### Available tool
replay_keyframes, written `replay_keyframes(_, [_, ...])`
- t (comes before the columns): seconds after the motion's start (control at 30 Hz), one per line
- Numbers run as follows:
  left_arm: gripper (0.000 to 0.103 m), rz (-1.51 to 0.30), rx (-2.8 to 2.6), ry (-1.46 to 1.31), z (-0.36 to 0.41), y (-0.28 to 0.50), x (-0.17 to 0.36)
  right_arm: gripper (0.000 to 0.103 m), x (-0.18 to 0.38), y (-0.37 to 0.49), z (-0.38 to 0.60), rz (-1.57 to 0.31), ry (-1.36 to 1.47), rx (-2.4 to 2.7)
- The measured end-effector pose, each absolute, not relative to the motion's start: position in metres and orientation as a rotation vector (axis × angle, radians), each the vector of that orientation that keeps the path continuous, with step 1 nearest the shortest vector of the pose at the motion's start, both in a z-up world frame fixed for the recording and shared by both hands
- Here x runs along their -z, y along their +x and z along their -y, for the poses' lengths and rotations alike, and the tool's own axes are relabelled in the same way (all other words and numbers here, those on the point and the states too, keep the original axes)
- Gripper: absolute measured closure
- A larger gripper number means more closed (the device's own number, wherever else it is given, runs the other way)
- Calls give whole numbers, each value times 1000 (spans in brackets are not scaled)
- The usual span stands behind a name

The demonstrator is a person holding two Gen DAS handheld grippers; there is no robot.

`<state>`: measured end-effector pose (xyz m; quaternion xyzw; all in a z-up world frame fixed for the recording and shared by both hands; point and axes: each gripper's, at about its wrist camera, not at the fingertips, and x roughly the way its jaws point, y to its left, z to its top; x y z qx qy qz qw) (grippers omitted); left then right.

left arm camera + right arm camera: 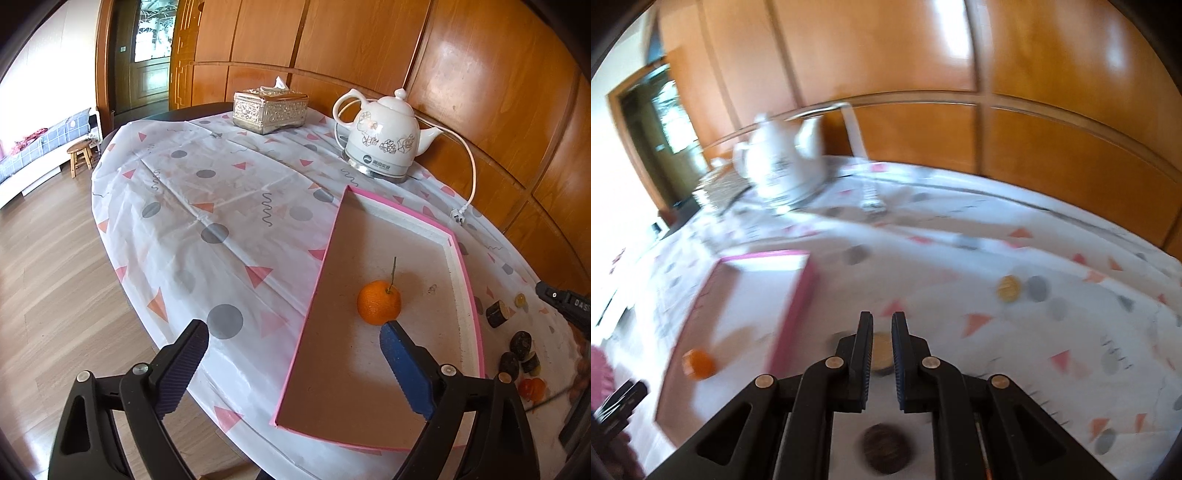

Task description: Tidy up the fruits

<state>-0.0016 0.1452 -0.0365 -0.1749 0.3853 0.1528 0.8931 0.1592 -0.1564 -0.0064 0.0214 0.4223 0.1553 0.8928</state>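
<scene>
An orange [378,302] with a thin stem lies alone in the pink-rimmed tray [321,266]. My left gripper [295,334] stands wide open over the tray's near left rim, with nothing between its fingers. Its right fingertip [393,334] is just in front of the orange. My right gripper [882,321] is shut on a short cane piece [882,350] with a tan cut face and dark skin, held over the tablecloth right of the tray [798,295]. The blurred right wrist view also shows the orange [698,363].
Several dark cane pieces [498,314] and a small orange fruit [532,387] lie right of the tray. One dark piece [886,446] lies below my right gripper and a yellow piece [1008,290] farther off. A white kettle [384,140], its cord [471,173] and a tissue box [269,107] stand at the back.
</scene>
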Motion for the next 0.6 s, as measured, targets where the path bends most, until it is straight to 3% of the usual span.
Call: replay_keyframes(0.6, [8,-784,-319,-388,-150,-10,32,93,14,103,48,-943,39,-611])
